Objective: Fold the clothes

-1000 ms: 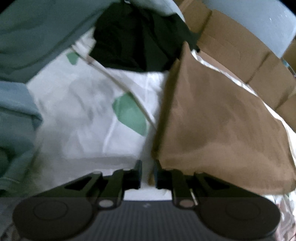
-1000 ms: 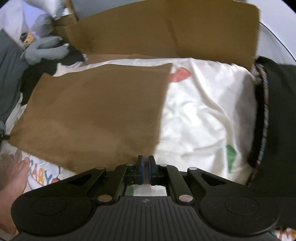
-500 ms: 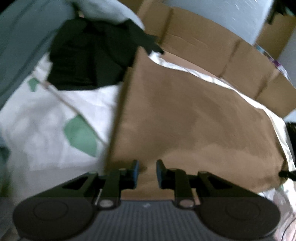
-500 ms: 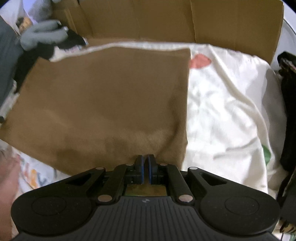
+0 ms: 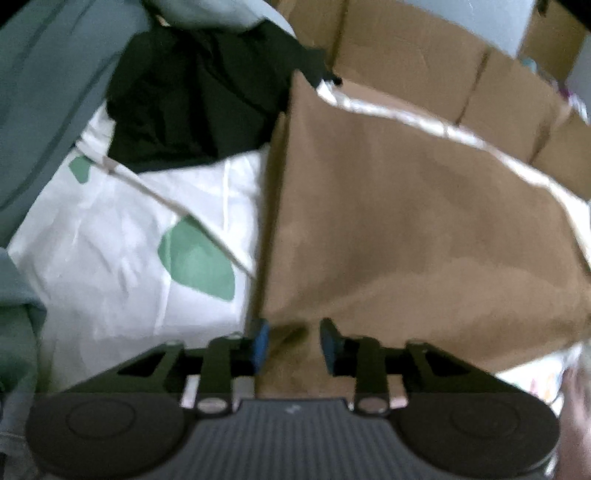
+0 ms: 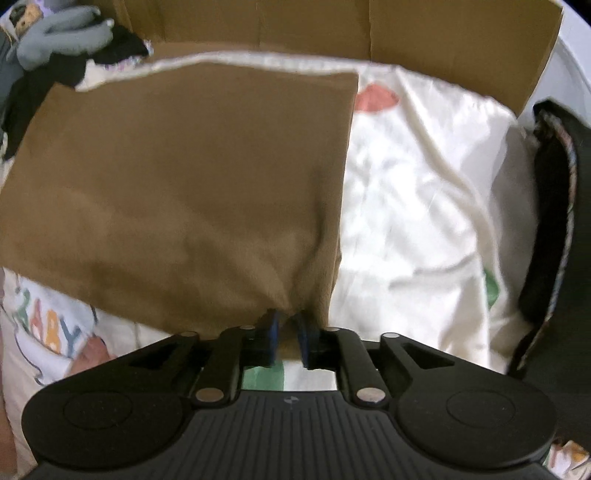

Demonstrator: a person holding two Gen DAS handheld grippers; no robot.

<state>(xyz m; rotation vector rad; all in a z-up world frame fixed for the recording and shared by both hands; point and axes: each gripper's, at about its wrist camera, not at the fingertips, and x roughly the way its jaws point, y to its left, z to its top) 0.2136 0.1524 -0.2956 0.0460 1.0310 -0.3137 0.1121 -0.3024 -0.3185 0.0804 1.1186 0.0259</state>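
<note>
A brown cloth (image 5: 424, 229) lies folded flat on a white printed sheet (image 5: 122, 258). My left gripper (image 5: 294, 339) is at the cloth's near left corner. Its jaws are opening, and the cloth's edge sits loose between the blue pads (image 5: 260, 338) with gaps on both sides. In the right wrist view the same brown cloth (image 6: 184, 192) fills the left half. My right gripper (image 6: 289, 332) is at its near right corner, where the fabric puckers. Those jaws are opening too, with a gap showing between the pads (image 6: 273, 330).
A cardboard wall (image 6: 314, 26) stands behind the sheet. A black garment (image 5: 192, 99) and grey-green clothes (image 5: 48, 92) lie at the far left. A grey soft item (image 6: 59, 33) sits at the back corner. A dark garment with patterned trim (image 6: 554, 221) borders the right.
Both grippers went from shut on the brown cloth's near corners to jaws apart. Both moved forward over the cloth, which now lies flatter and nearer in both views.
</note>
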